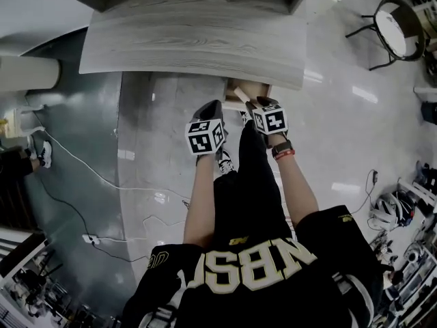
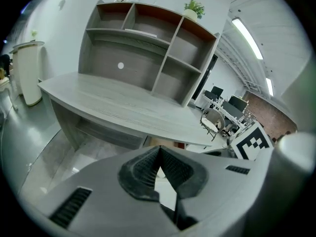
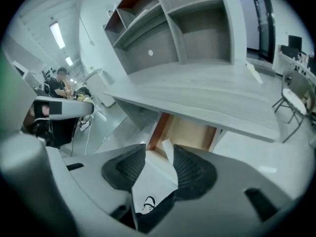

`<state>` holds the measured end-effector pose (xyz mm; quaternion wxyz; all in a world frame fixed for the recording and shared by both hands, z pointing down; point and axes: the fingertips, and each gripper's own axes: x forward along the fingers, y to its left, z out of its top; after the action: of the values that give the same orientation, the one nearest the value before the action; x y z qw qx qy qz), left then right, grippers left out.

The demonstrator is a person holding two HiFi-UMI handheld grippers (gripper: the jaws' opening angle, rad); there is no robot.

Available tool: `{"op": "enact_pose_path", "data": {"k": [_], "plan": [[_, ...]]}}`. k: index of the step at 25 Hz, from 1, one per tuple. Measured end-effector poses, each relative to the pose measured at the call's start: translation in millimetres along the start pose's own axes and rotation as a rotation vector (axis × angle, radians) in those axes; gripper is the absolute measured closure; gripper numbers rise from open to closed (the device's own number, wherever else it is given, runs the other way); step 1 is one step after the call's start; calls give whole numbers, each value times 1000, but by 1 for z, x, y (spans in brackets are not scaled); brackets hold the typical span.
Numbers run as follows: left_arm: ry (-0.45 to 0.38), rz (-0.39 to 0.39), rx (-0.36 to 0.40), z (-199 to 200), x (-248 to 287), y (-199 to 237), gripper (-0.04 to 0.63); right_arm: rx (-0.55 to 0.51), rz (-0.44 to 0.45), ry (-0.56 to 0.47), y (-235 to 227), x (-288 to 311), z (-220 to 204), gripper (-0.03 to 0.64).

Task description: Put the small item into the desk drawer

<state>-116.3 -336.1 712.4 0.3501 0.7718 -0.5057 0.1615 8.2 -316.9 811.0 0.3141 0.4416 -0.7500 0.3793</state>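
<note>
Two handheld grippers in view. Right gripper [image 3: 159,148]: jaws spread wide, nothing pinched, pads touching nothing. Just beyond its tips, the small pale flat item [image 3: 168,151] leans inside the open light-wood drawer [image 3: 192,132], below the grey wood-grain desk top [image 3: 212,98]. Left gripper [image 2: 159,149]: jaw tips pressed together, empty, same desk ahead.

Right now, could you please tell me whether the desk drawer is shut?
No, the drawer stands pulled out from under the desktop, its wooden inside showing in the right gripper view.
</note>
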Motion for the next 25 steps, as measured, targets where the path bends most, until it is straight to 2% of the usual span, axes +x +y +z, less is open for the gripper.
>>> {"op": "enact_pose_path", "data": {"k": [4, 12, 17, 25], "plan": [[-42, 1, -8, 16, -19, -2, 580, 38, -17, -86, 8, -36, 20, 451], [-155, -49, 64, 70, -58, -24, 581, 68, -59, -276, 21, -107, 64, 468], [-227, -88, 130, 104, -84, -44, 580, 33, -23, -386, 42, -151, 99, 497], [-331, -131, 197, 139, -135, -67, 580, -24, -32, -555, 79, -226, 138, 539]]}}
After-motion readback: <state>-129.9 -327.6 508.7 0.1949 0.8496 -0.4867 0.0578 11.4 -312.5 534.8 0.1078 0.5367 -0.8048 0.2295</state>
